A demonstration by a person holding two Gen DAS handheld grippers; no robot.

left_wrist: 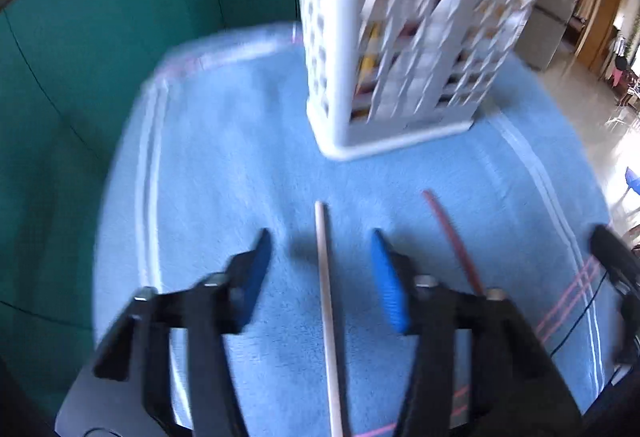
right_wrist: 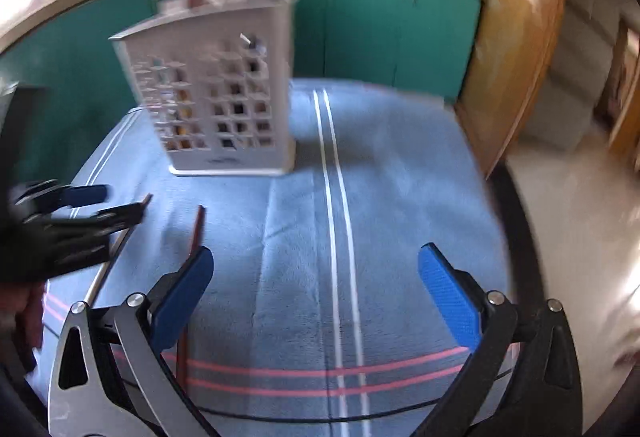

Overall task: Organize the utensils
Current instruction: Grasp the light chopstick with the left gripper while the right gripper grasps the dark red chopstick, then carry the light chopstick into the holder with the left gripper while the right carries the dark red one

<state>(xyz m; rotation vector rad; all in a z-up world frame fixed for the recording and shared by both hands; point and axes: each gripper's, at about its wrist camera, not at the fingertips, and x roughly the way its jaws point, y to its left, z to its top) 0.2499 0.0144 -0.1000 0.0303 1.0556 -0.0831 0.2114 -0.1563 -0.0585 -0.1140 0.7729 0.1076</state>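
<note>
A pale wooden chopstick (left_wrist: 326,277) lies on the blue towel (left_wrist: 224,165), running toward me. My left gripper (left_wrist: 324,269) points down over it with a blue pad on each side; neither pad touches the stick, so it is open. A dark red chopstick (left_wrist: 452,241) lies just to the right of it. The white perforated utensil holder (left_wrist: 400,37) stands upright behind, with several utensils inside. In the right wrist view my right gripper (right_wrist: 318,293) hangs wide open above the towel, holding nothing. The red chopstick (right_wrist: 198,229) passes by its left finger, and the left gripper (right_wrist: 116,203) and holder (right_wrist: 216,97) show further left.
Teal cabinet doors (right_wrist: 380,37) stand behind the table. The towel (right_wrist: 400,177) carries white and pink stripes. A black cable (right_wrist: 320,415) crosses its near edge. A wooden door frame (right_wrist: 516,57) and pale floor (right_wrist: 560,197) lie to the right.
</note>
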